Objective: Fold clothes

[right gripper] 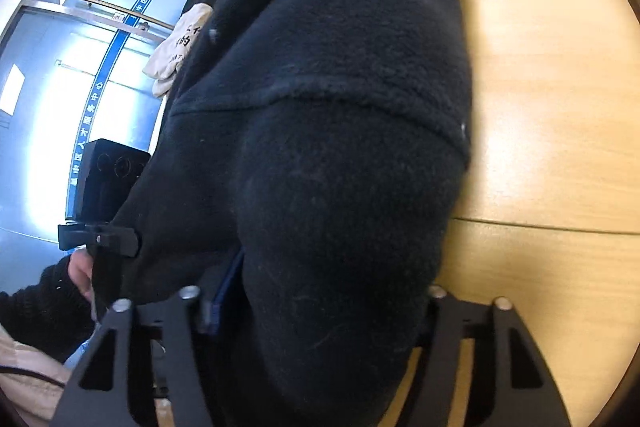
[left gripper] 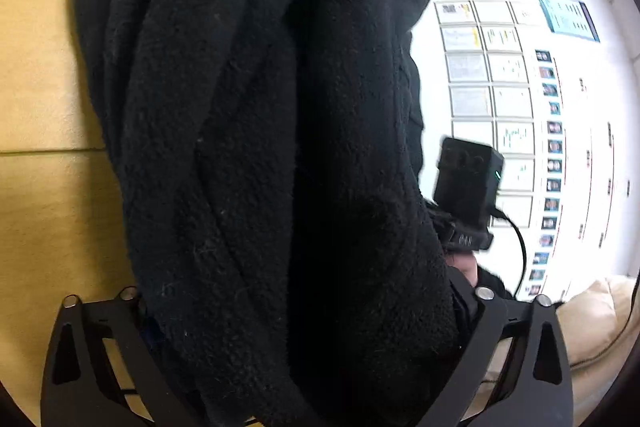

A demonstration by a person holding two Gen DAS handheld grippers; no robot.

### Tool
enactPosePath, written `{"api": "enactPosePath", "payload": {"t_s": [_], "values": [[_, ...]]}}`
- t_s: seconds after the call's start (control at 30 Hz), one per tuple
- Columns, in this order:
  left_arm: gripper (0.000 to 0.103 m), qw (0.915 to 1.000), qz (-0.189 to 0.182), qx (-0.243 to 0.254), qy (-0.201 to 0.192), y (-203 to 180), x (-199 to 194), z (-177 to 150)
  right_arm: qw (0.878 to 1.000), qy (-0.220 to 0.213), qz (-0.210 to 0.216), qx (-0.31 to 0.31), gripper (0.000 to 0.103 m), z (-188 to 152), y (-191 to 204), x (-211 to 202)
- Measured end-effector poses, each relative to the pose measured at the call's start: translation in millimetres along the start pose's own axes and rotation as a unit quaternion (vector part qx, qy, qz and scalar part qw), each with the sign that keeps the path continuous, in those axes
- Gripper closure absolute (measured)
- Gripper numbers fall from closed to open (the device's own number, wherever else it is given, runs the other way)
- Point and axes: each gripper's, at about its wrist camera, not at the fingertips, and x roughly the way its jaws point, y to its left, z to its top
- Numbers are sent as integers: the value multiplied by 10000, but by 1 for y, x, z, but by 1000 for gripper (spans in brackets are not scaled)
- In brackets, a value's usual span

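A black fleece garment [left gripper: 260, 147] hangs bunched in thick folds in front of the left wrist camera and covers the fingers of my left gripper [left gripper: 304, 327], which is shut on it. In the right wrist view the same black garment [right gripper: 340, 147] drapes over my right gripper [right gripper: 316, 307], which is shut on it too. The fingertips of both grippers are hidden by cloth. The garment is held up above the light wooden table [left gripper: 44, 87], which also shows in the right wrist view [right gripper: 552, 107].
In the left wrist view the other gripper's camera block [left gripper: 466, 183] and a hand show at right, before a wall of posted papers [left gripper: 500, 39]. A beige cushion [left gripper: 596, 319] lies low right. Glass doors [right gripper: 80, 47] and a white cloth [right gripper: 180, 47] show in the right wrist view.
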Motion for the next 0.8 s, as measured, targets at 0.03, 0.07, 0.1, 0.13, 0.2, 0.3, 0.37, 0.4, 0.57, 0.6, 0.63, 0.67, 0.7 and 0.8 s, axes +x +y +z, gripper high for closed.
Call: {"api": "enactPosePath", "payload": {"t_s": [0.03, 0.07, 0.1, 0.13, 0.2, 0.3, 0.37, 0.4, 0.57, 0.6, 0.63, 0.67, 0.7, 0.8], "values": [[23, 10000, -6, 11, -34, -1, -3, -2, 9999, -77, -126, -76, 48, -3, 7, -4], [29, 9999, -70, 37, -108, -4, -9, -7, 9995, -139, -232, -149, 52, -5, 14, -8], [30, 9998, -96, 78, -151, -8, -13, -11, 9990, -196, -333, -225, 54, -7, 21, -11], [32, 9997, -111, 122, -186, -12, -17, -14, 9984, -237, -413, -306, 55, -10, 29, -13], [33, 9995, -79, 211, -212, -20, -25, -23, 9972, -312, -529, -432, 57, -19, 45, -16], [34, 9993, -23, 236, -273, -22, -42, -37, 9964, -397, -586, -470, 57, -29, 65, -15], [37, 9992, -64, 229, -333, -15, -57, -45, 9968, -428, -544, -407, 57, -35, 77, -12], [37, 9989, -137, 225, -375, -11, -65, -49, 9965, -466, -538, -428, 58, -37, 85, -10], [38, 9944, -377, 550, -822, -6, -152, -53, 9891, -1058, -552, -864, 60, -38, 150, -10], [38, 9930, -374, 632, -928, -6, -174, -53, 9874, -1155, -558, -922, 60, -33, 168, -7], [38, 9914, -372, 713, -1034, -6, -196, -53, 9857, -1252, -564, -981, 60, -28, 186, -3], [38, 9896, -369, 794, -1140, -7, -217, -52, 9839, -1340, -560, -1038, 60, -23, 204, 1], [38, 9877, -366, 875, -1245, -7, -239, -52, 9826, -1411, -523, -1088, 60, -16, 222, 6], [38, 9806, -322, 1093, -1594, -8, -307, -50, 9775, -1645, -310, -1281, 60, 8, 284, 23]]}}
